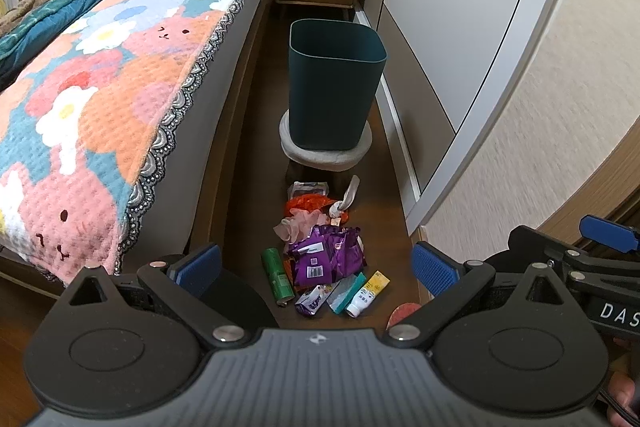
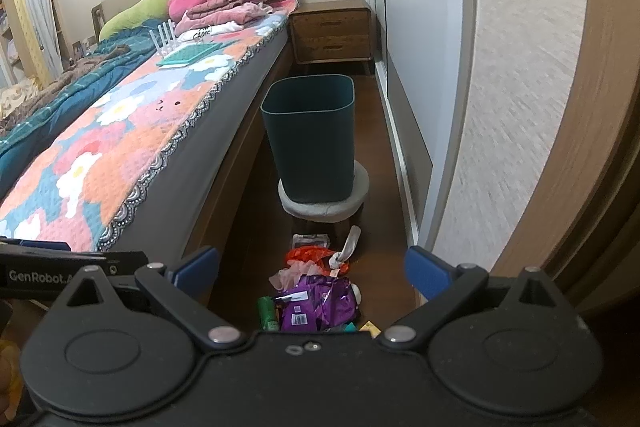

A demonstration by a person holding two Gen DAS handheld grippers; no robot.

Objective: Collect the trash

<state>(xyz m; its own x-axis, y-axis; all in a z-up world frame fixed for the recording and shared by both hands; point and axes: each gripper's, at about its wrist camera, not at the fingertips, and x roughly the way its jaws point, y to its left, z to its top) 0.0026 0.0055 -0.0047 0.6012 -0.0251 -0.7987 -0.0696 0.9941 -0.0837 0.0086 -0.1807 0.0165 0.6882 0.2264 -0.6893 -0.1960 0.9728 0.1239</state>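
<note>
Left hand-held gripper [image 1: 316, 267] and right hand-held gripper [image 2: 312, 273] both gape wide, empty; trash pile [image 1: 324, 255] lies on floor before bin [image 1: 336, 83]; we'd drop low, pinch one wrapper.

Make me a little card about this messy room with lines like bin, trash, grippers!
room: bedroom, narrow floor strip beside the bed
bin: dark green bin, upright on a round stool
trash: pile on the floor in front of the stool, including a purple wrapper, green roll, small tube
left hand-held gripper: open, holding nothing
right hand-held gripper: open, holding nothing
</note>
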